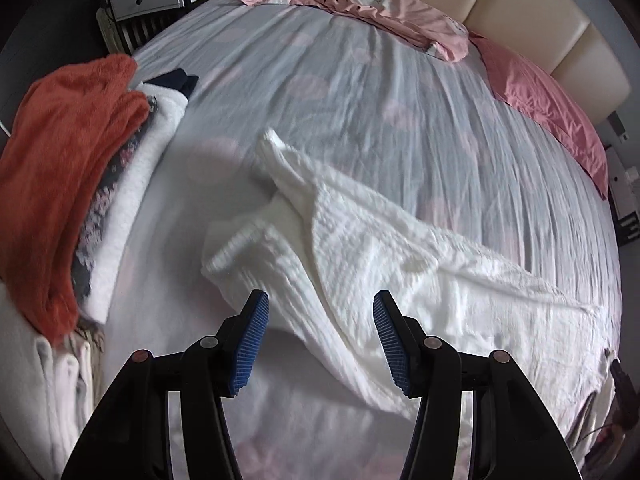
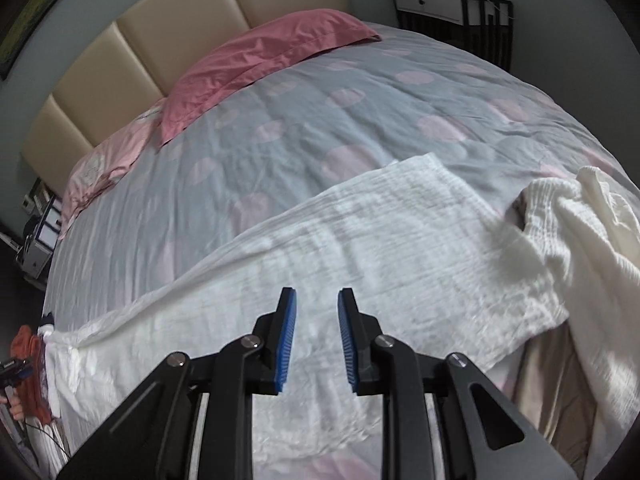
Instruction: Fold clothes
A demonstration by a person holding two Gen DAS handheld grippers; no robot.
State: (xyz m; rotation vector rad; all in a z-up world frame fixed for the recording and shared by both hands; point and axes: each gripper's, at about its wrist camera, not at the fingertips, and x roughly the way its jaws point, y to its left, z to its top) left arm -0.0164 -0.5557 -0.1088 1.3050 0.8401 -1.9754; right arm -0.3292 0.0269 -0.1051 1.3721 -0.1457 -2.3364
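Note:
A white crinkled garment [image 1: 384, 264] lies spread across the grey bed, rumpled at its left end. My left gripper [image 1: 320, 312] hovers open just above the garment's near edge, nothing between its blue pads. In the right wrist view the same white garment [image 2: 320, 248] stretches flat from lower left to the right. My right gripper [image 2: 317, 300] hangs open over its middle, holding nothing. A second cream-white garment [image 2: 580, 232] lies bunched at the right edge of the bed.
A stack of folded clothes, with an orange fleece [image 1: 68, 168] on top, sits on the bed's left side. Pink pillows [image 1: 400, 4] line the beige headboard [image 2: 140, 40]. A white nightstand [image 2: 436, 0] stands beyond the bed. The grey spotted duvet [image 2: 320, 120] is bare past the garment.

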